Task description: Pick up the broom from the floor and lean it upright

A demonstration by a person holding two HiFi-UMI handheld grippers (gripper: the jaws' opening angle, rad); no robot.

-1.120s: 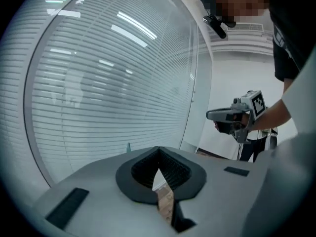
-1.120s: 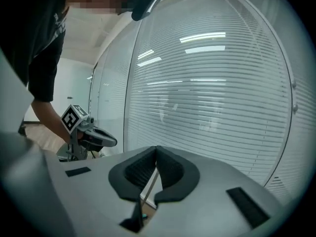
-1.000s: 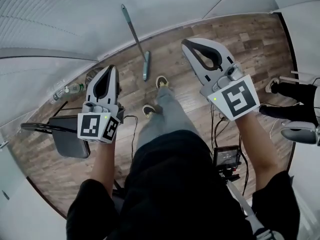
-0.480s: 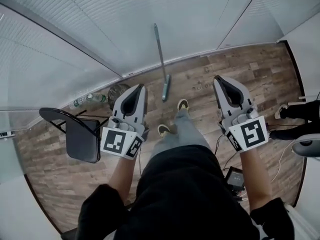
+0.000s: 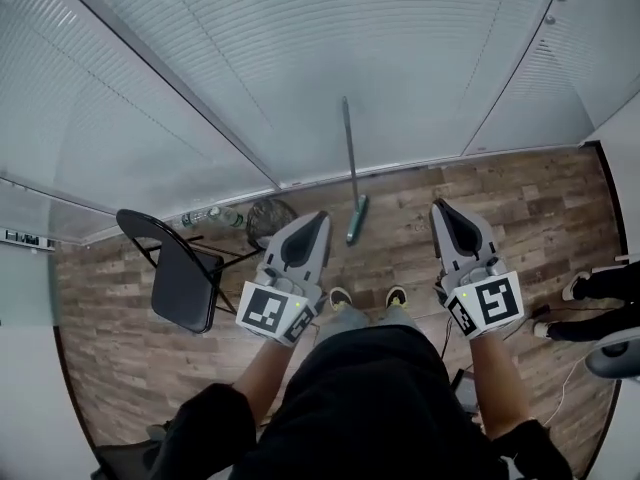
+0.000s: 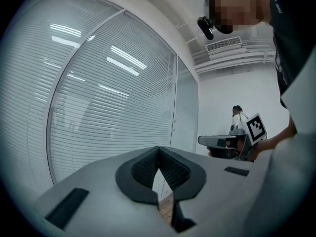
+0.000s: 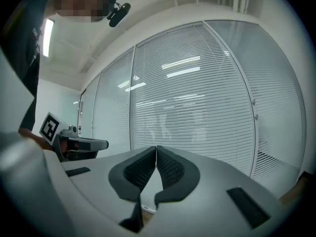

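Note:
The broom (image 5: 351,173) stands upright against the blind-covered glass wall, with its teal head (image 5: 356,224) on the wood floor and its thin handle resting on the glass. Neither gripper touches it. In the head view my left gripper (image 5: 318,218) hangs just left of the broom head, held level and shut on nothing. My right gripper (image 5: 441,208) hangs to the right of the broom, also shut and empty. Each gripper view shows its own pads pressed together, at the left gripper (image 6: 158,148) and the right gripper (image 7: 156,147), facing the blinds. The broom is in neither gripper view.
A black folding chair (image 5: 184,284) stands at the left, with bottles (image 5: 213,215) and a dark round bin (image 5: 266,214) by the wall behind it. My shoes (image 5: 341,296) are below the broom head. Another person's shoes (image 5: 578,286) and cables lie at the right.
Both grippers have risen and drawn back toward my body, shut all along. The view has tilted up the wall. The broom leans on the glass throughout.

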